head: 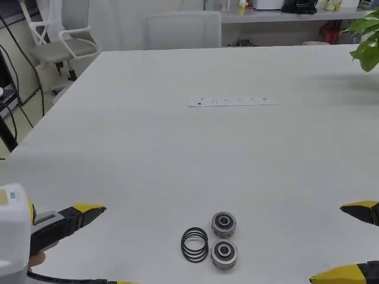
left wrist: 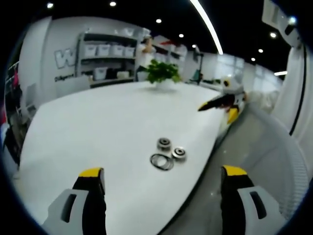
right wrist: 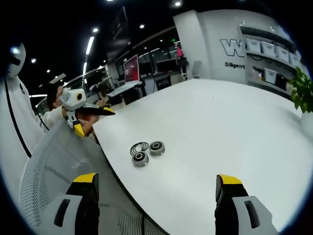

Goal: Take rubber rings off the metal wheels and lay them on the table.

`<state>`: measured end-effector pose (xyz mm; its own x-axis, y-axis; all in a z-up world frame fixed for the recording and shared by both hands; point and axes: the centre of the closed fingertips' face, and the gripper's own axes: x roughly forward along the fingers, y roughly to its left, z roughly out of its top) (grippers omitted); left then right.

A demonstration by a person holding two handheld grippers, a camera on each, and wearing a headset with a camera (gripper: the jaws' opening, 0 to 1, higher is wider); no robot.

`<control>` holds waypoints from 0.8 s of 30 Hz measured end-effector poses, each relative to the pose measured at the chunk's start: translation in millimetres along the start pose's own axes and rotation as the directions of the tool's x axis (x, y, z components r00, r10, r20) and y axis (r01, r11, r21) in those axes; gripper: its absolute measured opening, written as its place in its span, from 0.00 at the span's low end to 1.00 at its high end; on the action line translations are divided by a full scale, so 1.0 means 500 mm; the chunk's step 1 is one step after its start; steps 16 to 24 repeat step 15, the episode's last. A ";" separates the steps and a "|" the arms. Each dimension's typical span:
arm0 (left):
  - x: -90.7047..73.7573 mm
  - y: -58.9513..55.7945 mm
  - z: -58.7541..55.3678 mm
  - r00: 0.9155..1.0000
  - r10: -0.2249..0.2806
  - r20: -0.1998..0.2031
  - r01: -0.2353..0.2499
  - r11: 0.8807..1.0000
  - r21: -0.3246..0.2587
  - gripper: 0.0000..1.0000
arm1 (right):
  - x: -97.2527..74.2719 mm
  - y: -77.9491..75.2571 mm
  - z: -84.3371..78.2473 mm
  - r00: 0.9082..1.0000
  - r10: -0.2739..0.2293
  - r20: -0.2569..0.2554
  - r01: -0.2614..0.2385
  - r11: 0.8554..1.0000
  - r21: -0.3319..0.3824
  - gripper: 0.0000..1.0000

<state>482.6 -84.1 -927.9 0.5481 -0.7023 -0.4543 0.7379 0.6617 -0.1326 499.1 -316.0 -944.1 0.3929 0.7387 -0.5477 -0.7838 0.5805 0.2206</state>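
Yellow-tipped left tongs [head: 106, 245] are seen at the lower left edge of the head view, with the jaws spread wide and nothing between them. Right tongs [head: 339, 241] are seen at the lower right edge, likewise spread wide and holding nothing. Between the two, near the front edge of the white worktop [head: 177, 148], two metal wheels [head: 224, 223] are laid flat, one just behind the other. A small pile of black rubber rings [head: 195, 244] is laid on the worktop just left of the wheels, the loops overlapping. Whether any ring sits on the wheels cannot be told. Both tongs are held well apart from the wheels and rings. Further back, a socket strip [head: 232, 102] is set flush into the worktop. Green plant leaves [head: 366, 41] are seen at the far right, and a white office chair [head: 59, 35] is placed beyond the far left corner.
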 end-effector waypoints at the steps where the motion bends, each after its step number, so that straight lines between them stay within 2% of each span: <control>1: 0.000 -0.001 0.000 1.000 0.000 0.000 0.000 1.000 -0.001 1.00 | 0.000 -0.002 -0.007 1.000 -0.003 -0.011 0.003 1.000 0.004 0.99; 7: -0.004 -0.005 -0.004 1.000 0.005 0.000 -0.005 1.000 -0.012 1.00 | -0.001 -0.008 -0.025 0.999 -0.014 -0.035 0.015 1.000 0.020 0.99; 15: -0.003 -0.013 -0.004 1.000 0.001 0.002 -0.001 1.000 -0.029 1.00 | 0.001 -0.002 -0.050 0.997 -0.007 -0.082 0.009 1.000 0.019 0.98; 24: -0.003 -0.013 -0.004 1.000 0.001 0.002 -0.001 1.000 -0.029 1.00 | 0.001 -0.002 -0.050 0.997 -0.007 -0.082 0.009 1.000 0.019 0.98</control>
